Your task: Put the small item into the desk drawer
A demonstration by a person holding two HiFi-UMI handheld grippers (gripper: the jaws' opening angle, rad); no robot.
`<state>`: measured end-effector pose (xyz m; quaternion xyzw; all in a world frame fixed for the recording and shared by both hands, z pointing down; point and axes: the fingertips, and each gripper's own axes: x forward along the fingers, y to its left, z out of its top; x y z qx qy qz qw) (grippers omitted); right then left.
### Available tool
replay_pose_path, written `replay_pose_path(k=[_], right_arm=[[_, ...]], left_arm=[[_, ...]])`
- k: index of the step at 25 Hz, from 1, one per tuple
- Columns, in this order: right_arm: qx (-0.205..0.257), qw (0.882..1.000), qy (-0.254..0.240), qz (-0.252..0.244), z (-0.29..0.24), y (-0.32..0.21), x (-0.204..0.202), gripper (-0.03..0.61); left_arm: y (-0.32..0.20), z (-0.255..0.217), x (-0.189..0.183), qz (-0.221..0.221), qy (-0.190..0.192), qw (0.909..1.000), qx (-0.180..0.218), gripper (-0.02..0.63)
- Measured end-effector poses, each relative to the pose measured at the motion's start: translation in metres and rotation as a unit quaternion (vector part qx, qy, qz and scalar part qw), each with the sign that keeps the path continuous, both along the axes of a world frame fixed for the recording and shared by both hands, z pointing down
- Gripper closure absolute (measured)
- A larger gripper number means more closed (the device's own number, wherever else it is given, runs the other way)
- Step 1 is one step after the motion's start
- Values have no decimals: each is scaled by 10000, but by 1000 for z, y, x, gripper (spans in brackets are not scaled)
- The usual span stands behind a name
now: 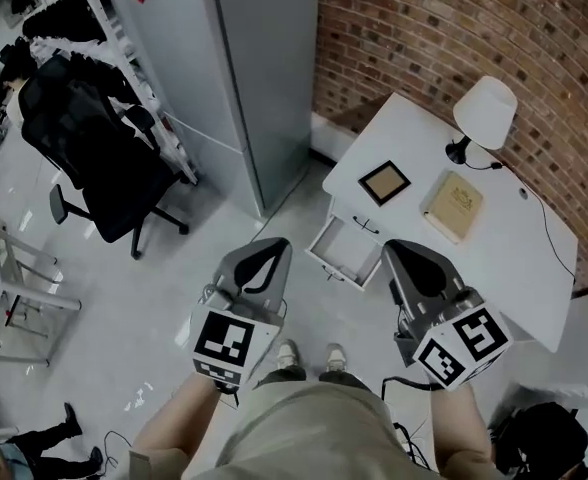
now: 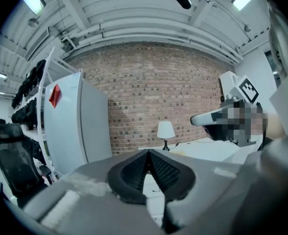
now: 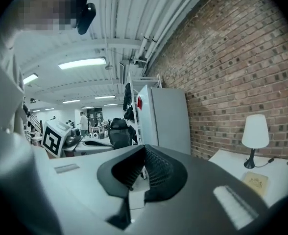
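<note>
left gripper (image 1: 262, 260) — jaws pressed together, empty | right gripper (image 1: 419, 263) — jaws pressed together, empty | small dark-framed square item (image 1: 385, 182) flat on white desk (image 1: 404, 133), near open white drawer (image 1: 344, 251), tan book (image 1: 452, 206) beside it

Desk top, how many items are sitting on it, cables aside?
3: a white lamp at the brick-wall corner, a tan book beside it, a dark square frame near the open drawer. Nothing looks hidden.
</note>
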<state>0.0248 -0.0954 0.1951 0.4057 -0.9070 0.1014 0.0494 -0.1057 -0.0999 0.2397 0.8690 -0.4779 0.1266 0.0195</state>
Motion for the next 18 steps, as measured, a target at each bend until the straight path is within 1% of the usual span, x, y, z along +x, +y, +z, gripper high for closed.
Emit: replay_pose_path(k=[3,6,9,13,18], right_arm=[[428,9991,-42,-68,-40,8,-3,574],[823,9965,-119,-116,-73,20,-7,575],[1161,9929,-174,-185,-97,29,-12,575],[1335,9904,-198,-301,-109,39,-18,575],[1333,9899,-74,-474,-106,41,-30,575]], left_arm=[[7,-33,-7,-51,98,9996,268,611],[19,-61,-11,-182,306,9986,402,612],[27,-80,-17,-232,287,9974,623,611],[34,-90,-21,-258,277,9966,729,611],[34,-92,-28,-317,306,9964,725,611]])
